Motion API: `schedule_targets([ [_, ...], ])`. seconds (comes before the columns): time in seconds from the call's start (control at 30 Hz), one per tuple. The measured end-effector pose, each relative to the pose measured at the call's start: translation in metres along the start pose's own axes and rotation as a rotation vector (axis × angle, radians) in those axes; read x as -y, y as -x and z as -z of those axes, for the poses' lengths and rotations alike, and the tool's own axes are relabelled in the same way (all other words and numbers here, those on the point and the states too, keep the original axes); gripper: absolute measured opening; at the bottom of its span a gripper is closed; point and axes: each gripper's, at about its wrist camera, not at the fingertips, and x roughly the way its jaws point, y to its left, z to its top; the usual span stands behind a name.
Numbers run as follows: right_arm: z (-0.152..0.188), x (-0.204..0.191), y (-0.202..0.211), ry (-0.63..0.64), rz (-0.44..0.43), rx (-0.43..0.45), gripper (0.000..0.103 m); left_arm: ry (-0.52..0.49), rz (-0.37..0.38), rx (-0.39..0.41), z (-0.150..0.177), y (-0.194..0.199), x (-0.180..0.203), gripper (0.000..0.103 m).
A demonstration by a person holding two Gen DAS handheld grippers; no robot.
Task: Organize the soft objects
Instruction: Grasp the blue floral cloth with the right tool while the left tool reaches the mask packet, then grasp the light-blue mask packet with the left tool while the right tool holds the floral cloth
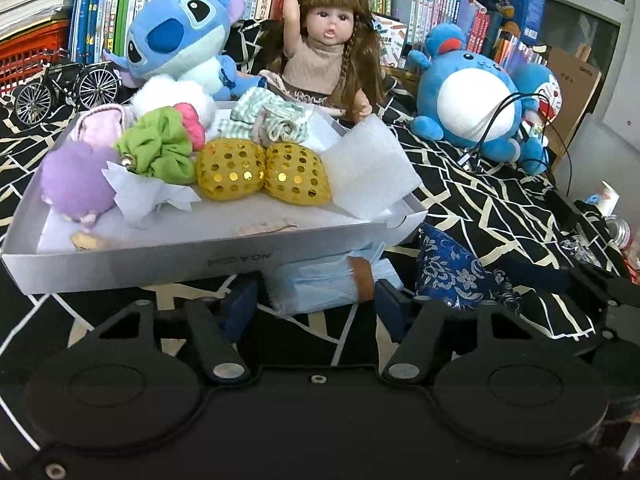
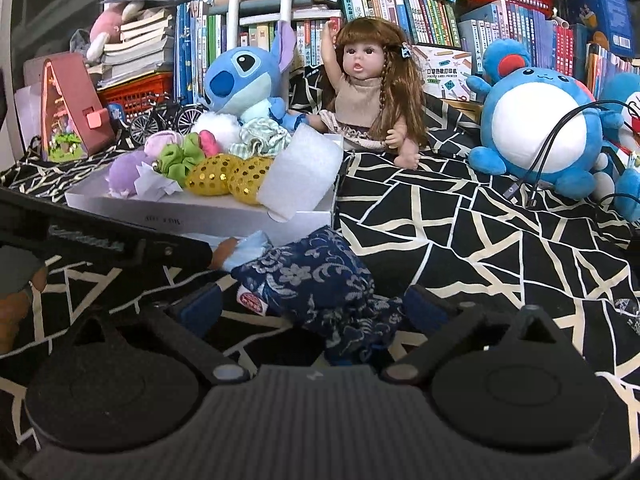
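We are closing the left gripper narrow around the pale blue packet just near the white tray; right gripper fingers are straddling the blue floral pouch, wide. Squeezing gently.

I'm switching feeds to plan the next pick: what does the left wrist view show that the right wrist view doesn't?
Left wrist only: the left gripper with its jaws around the light blue pack, and the tray floor.

Right wrist only: the right gripper open around the blue floral pouch, and the pink toy house.

Both: white tray, gold sequin pouches, green scrunchie, doll, Stitch plush.
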Motion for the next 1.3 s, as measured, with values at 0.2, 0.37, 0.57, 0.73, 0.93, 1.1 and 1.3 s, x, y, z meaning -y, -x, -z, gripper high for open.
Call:
schedule_targets([
  [0.2,0.004,0.002,-0.003,0.026,0.012,-0.055,0.091,-0.009,-0.037,0.015,0.002,-0.008,0.005,0.014],
  [0.37,0.005,0.012,0.000,-0.005,0.039,-0.063,0.088,-0.009,-0.049,0.019,0.004,-0.004,0.002,0.005],
  [0.57,0.005,0.022,0.000,-0.019,0.094,-0.071,0.088,-0.029,-0.058,0.023,0.008,0.005,-0.003,0.005],
  [0.73,0.006,0.029,-0.001,-0.059,0.153,-0.083,0.088,-0.041,-0.073,0.020,0.012,0.015,-0.008,0.005],
  [0.93,0.008,0.041,-0.001,-0.124,0.196,-0.068,0.088,-0.038,-0.117,0.017,0.019,0.031,-0.028,0.005],
  [1.1,0.009,0.056,0.007,-0.202,0.178,0.003,0.088,0.009,-0.179,0.004,0.031,0.047,-0.053,0.008],
  [1.3,0.005,0.050,0.011,-0.155,0.065,0.066,0.098,0.025,-0.167,0.038,0.038,0.068,-0.059,0.044],
])
